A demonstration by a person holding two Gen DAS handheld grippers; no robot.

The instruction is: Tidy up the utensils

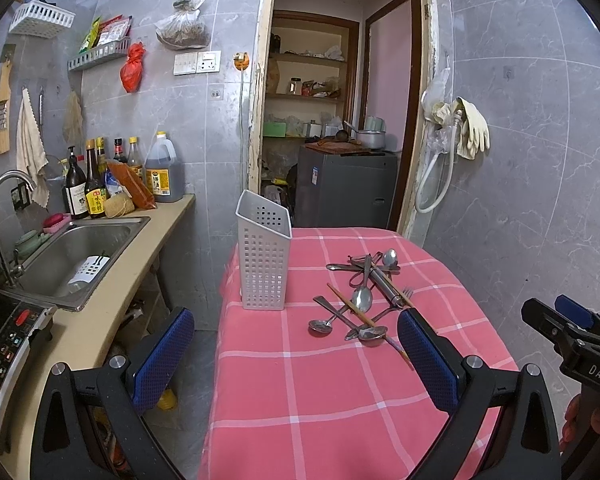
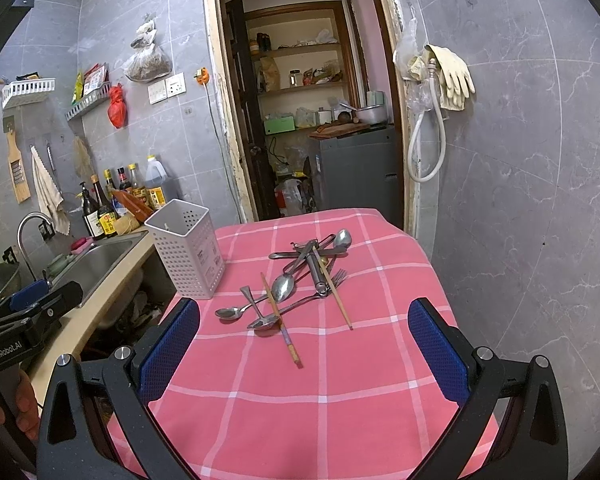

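On the pink checked tabletop [image 2: 340, 380] my utensil pile [image 2: 300, 280] lies beside the white perforated holder [image 2: 188, 256]. Both grippers, left [image 1: 296, 356] reading "GenRobot.AI" and right [image 2: 304, 344] "DAS", hover, jaws apart, empty.

My left wrist view looks forward over the pink checked tablecloth [image 1: 300, 392] from its near-left edge; my right wrist view faces likewise from further right. Both share the utensil pile [image 1: 364, 300] [image 2: 296, 284], white holder [image 1: 263, 256] [image 2: 186, 254] and doorway.
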